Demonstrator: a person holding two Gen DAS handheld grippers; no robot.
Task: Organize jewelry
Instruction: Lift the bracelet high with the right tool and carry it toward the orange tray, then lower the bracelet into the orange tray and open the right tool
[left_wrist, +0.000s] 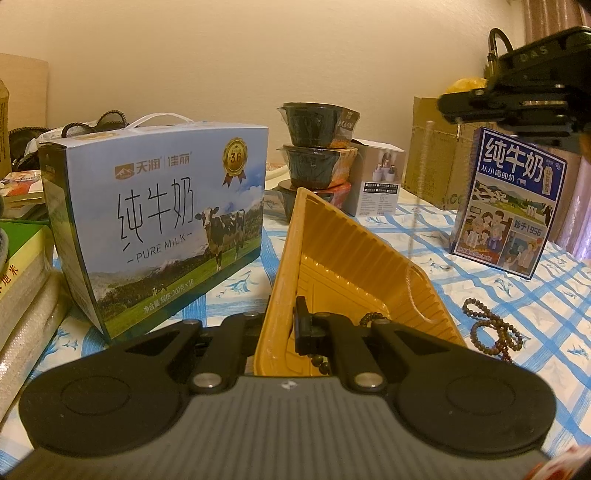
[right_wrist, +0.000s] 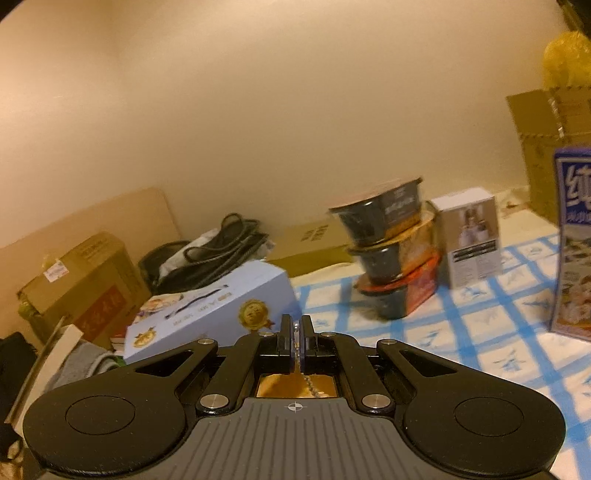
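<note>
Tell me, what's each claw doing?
Left gripper clamps the tilted yellow tray. Right gripper pinches a thin chain. Bead string on the cloth.

Probably a home: milk carton, stacked bowls, checked cloth.

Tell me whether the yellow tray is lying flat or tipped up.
Tipped up: the left gripper clamps the yellow tray's near wall, and its far corner rises above the tablecloth.

A yellow-orange ribbed plastic tray stands tilted in the centre of the left wrist frame, one edge lifted. A dark brown bead string lies coiled on the blue checked cloth at lower right, partly running into the tray. A thin chain hangs down vertically at right of centre.
</note>
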